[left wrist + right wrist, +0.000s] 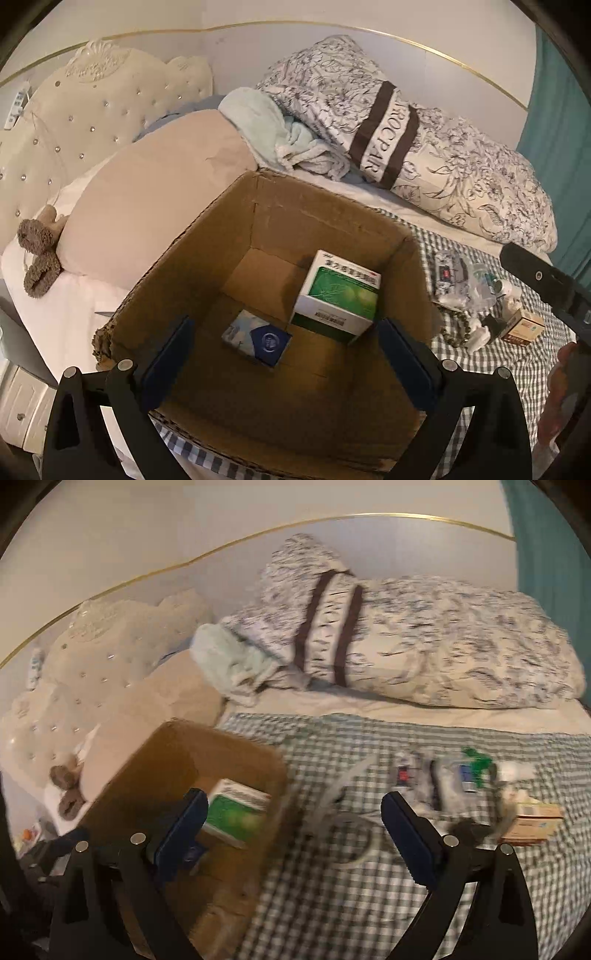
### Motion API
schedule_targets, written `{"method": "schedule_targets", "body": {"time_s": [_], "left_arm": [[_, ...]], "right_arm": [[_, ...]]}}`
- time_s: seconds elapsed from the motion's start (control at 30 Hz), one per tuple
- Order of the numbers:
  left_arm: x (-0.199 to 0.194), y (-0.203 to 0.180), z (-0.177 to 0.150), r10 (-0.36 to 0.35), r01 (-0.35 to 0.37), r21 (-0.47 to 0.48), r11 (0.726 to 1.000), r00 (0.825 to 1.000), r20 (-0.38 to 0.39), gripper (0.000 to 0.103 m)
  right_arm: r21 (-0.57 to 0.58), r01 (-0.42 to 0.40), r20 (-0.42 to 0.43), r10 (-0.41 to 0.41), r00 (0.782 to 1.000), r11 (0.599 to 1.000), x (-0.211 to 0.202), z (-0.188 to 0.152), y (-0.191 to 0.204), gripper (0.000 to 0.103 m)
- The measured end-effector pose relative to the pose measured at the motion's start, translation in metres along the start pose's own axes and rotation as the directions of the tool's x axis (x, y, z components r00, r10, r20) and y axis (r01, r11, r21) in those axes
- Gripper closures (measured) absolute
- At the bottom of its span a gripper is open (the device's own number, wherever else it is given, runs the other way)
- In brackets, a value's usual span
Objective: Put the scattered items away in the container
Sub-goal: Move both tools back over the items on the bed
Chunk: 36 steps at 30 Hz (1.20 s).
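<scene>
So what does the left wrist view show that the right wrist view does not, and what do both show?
Only the left wrist view shows the small blue box lying clear on the floor of the cardboard box, and sharp print on the quilt. Only the right wrist view shows a pale looped cord on the checked cloth, though it is blurred. Both show the green and white box inside the cardboard box, the small tan box still outside on the cloth, and open, empty fingers.
</scene>
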<state>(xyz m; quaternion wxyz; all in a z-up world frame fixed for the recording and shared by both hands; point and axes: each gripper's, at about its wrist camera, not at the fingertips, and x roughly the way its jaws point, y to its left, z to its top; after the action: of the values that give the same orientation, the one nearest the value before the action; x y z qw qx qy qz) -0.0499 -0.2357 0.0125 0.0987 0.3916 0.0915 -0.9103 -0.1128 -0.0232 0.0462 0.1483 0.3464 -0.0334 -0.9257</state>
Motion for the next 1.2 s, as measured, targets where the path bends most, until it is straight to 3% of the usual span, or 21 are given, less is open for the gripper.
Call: {"method": "schedule_targets", "body": {"time_s": [0.37,0.67,0.87,1.2], "left_arm": [[-0.017,-0.066,-0.006,-0.064,0.063,0.064,0.996,0.998,0.017,0.001],[-0.025,-0.147,-0.03,-0.149,0.145,0.172,0.974,0.989,0.006,0.0],[-0.006,-0.189,-0.052,-0.183,0.19,0.237,0.953,0.982,-0.051,0.0],[0.054,-0.212,-0.065,-0.176,0.206,0.208,0.956,0.972,-0.154,0.0]], "right_arm": [[0.075,0.171,0.015,-0.172,0.985,0.982,-0.042,-0.018,-0.097,0.007],[0.075,0.236,-0.023,-0.235,0.972,0.969,-0.067,-0.055,-0.154,0.007],[0.097,0.263,-0.074,-0.257,0.964,0.96,-0.06,-0.08,-0.187,0.007],[0.158,0.302,-0.162,-0.277,0.947,0.94,-0.023,-0.092,-0.238,0.007]]}}
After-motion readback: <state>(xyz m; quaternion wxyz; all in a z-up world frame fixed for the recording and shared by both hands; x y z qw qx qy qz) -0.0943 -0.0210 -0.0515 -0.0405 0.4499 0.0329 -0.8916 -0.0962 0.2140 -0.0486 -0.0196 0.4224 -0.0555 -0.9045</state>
